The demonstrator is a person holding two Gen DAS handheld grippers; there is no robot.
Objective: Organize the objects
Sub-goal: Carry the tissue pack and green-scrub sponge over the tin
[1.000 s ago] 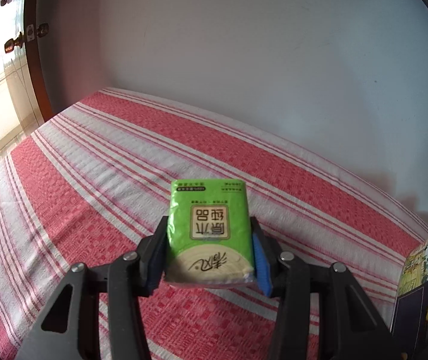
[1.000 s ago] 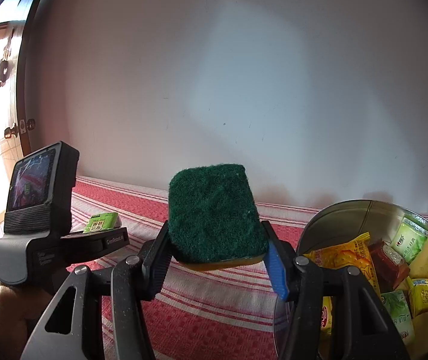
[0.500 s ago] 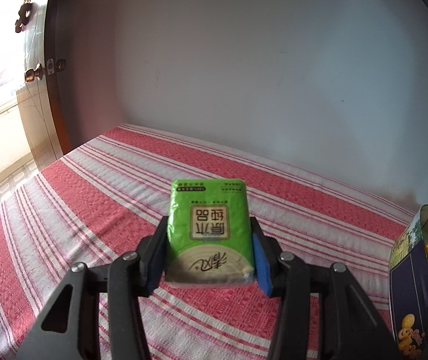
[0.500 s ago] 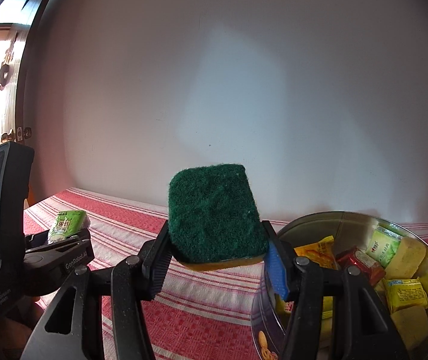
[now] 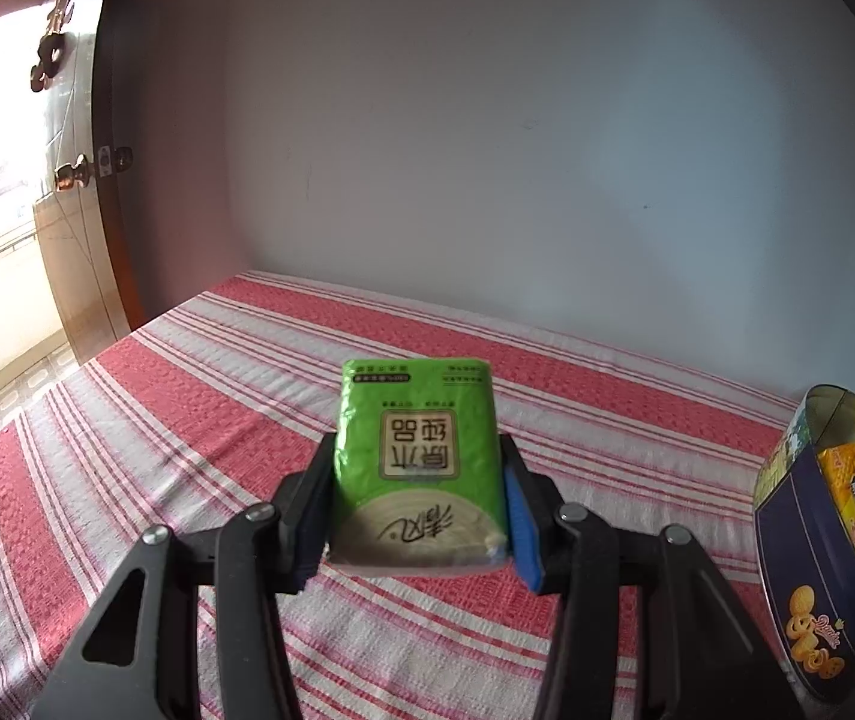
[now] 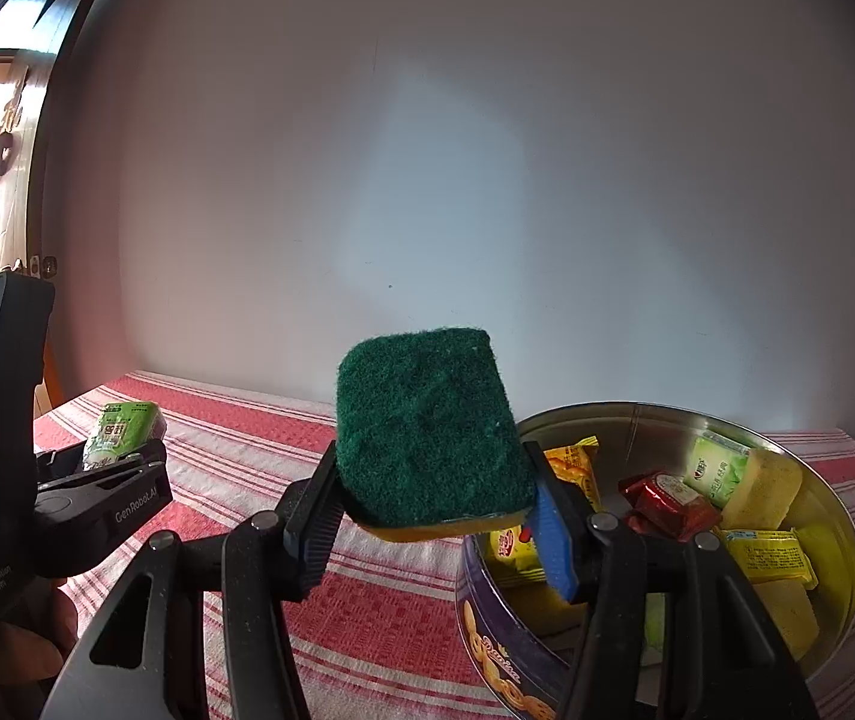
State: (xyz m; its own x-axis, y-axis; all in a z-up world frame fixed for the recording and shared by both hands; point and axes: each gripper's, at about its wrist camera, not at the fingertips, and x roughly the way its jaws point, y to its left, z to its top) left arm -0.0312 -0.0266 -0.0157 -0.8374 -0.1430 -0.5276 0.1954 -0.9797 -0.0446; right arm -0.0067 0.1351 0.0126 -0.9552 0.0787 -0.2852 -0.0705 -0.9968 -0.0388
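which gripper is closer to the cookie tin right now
Right. The right gripper, holding the sponge, hangs at the cookie tin rim; the left gripper with the tissue pack is off to its left.

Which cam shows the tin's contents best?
Right wrist. It looks down into the open tin, so the packets and yellow sponges inside show, though the right gripper and its sponge hide the near-left part. Left wrist catches only the tin's side at the frame edge, with a sliver of yellow packet.
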